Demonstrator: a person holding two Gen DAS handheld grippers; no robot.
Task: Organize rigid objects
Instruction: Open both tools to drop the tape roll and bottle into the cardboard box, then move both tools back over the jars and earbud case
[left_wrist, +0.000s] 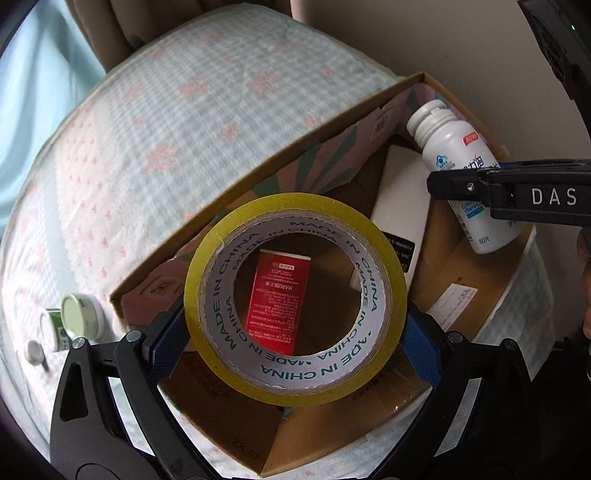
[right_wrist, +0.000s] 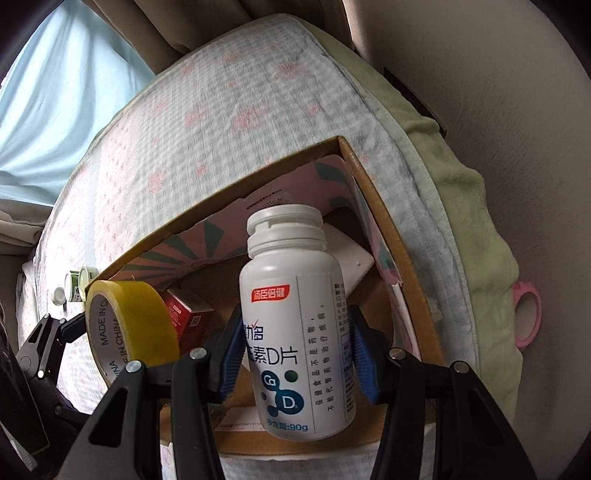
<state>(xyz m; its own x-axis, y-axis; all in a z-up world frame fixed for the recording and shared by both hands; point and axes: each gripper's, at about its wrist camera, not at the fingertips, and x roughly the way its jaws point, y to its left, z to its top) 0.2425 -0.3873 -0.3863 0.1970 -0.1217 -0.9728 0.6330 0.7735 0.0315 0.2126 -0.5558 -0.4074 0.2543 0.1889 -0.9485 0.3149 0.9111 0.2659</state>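
Your left gripper (left_wrist: 295, 325) is clamped on a roll of yellow tape (left_wrist: 295, 295), held over the near end of the open cardboard box (left_wrist: 258, 177) on the bed (left_wrist: 166, 110). Your right gripper (right_wrist: 295, 354) is clamped on a white pill bottle (right_wrist: 295, 332) above the far end. Lower each one into a bare patch of the floor before letting go. Inside already lie a red carton (left_wrist: 279, 299) and a flat white item (left_wrist: 402, 199). Small jars (left_wrist: 74, 321) wait on the bed outside.
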